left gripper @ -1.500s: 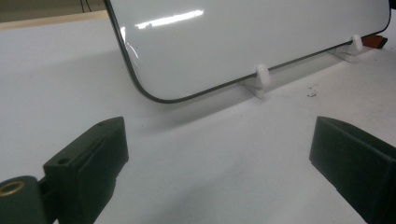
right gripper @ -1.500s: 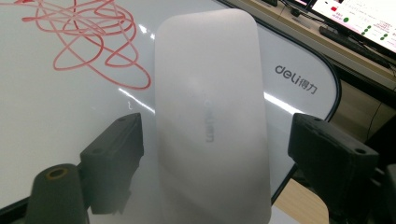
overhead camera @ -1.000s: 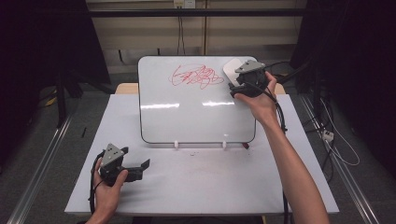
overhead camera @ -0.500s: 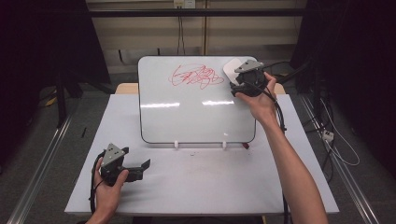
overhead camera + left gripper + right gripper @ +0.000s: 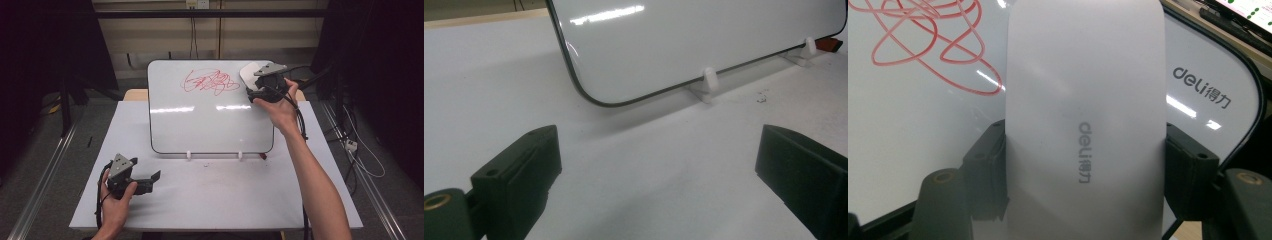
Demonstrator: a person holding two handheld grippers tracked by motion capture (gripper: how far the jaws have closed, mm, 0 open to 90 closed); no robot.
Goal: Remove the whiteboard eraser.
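Note:
A white whiteboard [image 5: 210,120] leans on small white feet at the back of the table, with a red scribble [image 5: 210,82] near its top. My right gripper [image 5: 254,86] is at the board's top right corner, shut on a white eraser [image 5: 248,75] that lies flat against the board. In the right gripper view the eraser [image 5: 1085,75] sits squeezed between both jaws, just right of the scribble [image 5: 928,45]. My left gripper [image 5: 152,179] rests on the table at the front left, open, with nothing between its fingers [image 5: 524,165].
The white table [image 5: 210,200] carries the board; its clip feet [image 5: 706,82] stand along the board's lower edge. A small red object [image 5: 263,156] lies by the right foot. Cables hang right of the table, and dark floor surrounds it.

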